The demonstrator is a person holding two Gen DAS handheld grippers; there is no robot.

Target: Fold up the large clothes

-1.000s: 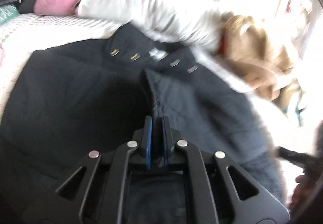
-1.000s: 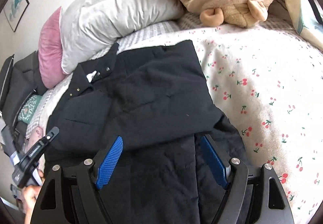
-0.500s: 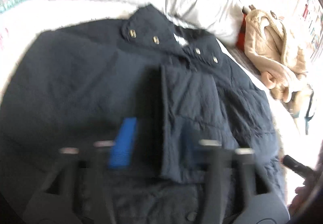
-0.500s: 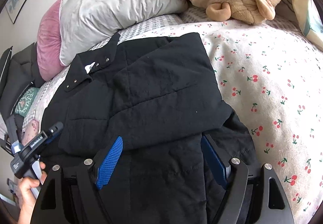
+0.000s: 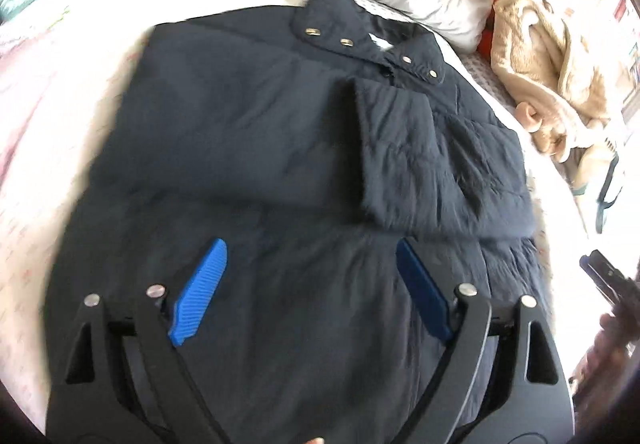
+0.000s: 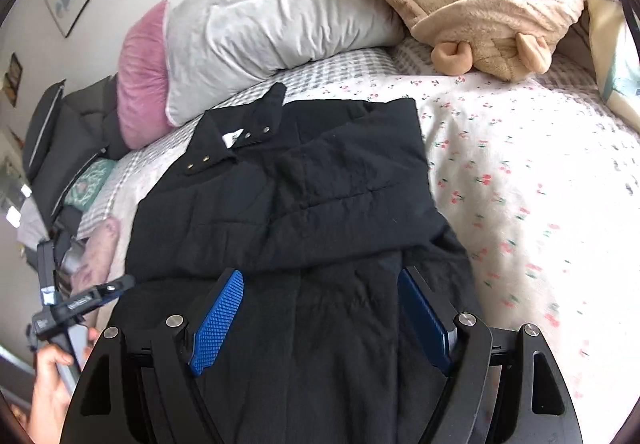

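A dark jacket (image 6: 304, 204) is lying on the bed (image 6: 540, 184), collar toward twelve o'clock. The left tool (image 5: 312, 256), jaws just opened wide, and the right tool (image 6: 320, 284), also wide, are hovering empty above it.

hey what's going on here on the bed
A person with a gripper in each hand is folding a dark jacket laid flat on the bed. Both sleeves are already folded across its front. The left gripper has just been opening, nothing between its pads now. The right gripper hangs open over the hem, holding nothing.
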